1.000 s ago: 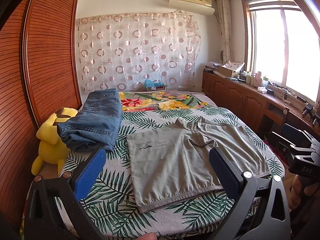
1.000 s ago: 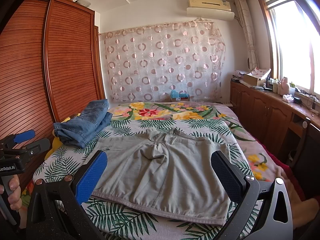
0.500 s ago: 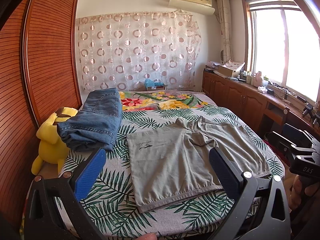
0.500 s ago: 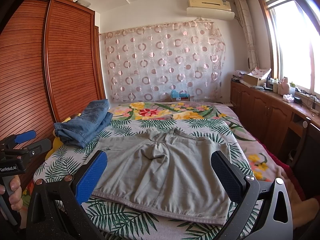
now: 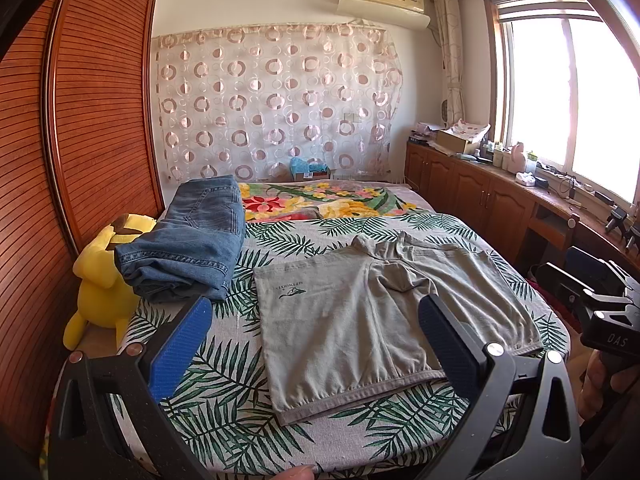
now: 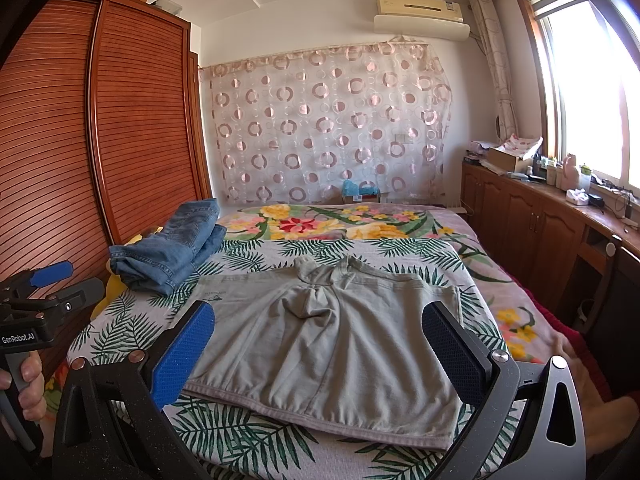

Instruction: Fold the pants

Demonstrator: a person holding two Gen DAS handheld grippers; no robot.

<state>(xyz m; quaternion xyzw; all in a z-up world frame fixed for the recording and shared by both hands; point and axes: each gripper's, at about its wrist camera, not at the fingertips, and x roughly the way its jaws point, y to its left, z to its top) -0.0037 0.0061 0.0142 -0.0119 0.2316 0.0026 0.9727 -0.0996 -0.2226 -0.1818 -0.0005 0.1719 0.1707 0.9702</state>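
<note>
Grey pants (image 5: 360, 320) lie spread flat on the leaf-print bed, legs toward the near edge and a bunched crotch at the far side; they also show in the right wrist view (image 6: 332, 340). My left gripper (image 5: 316, 344) is open and empty, held above the bed's near edge in front of the pants' left part. My right gripper (image 6: 320, 352) is open and empty, held over the near hem. The right gripper's body shows at the left wrist view's right edge (image 5: 604, 312); the left gripper's body shows at the right wrist view's left edge (image 6: 36, 304).
Folded blue jeans (image 5: 188, 244) lie at the bed's far left beside a yellow plush toy (image 5: 104, 276). A wooden wardrobe (image 5: 80, 120) stands on the left, low cabinets (image 5: 480, 196) with clutter under the window on the right. A floral blanket (image 5: 320, 196) covers the far bed.
</note>
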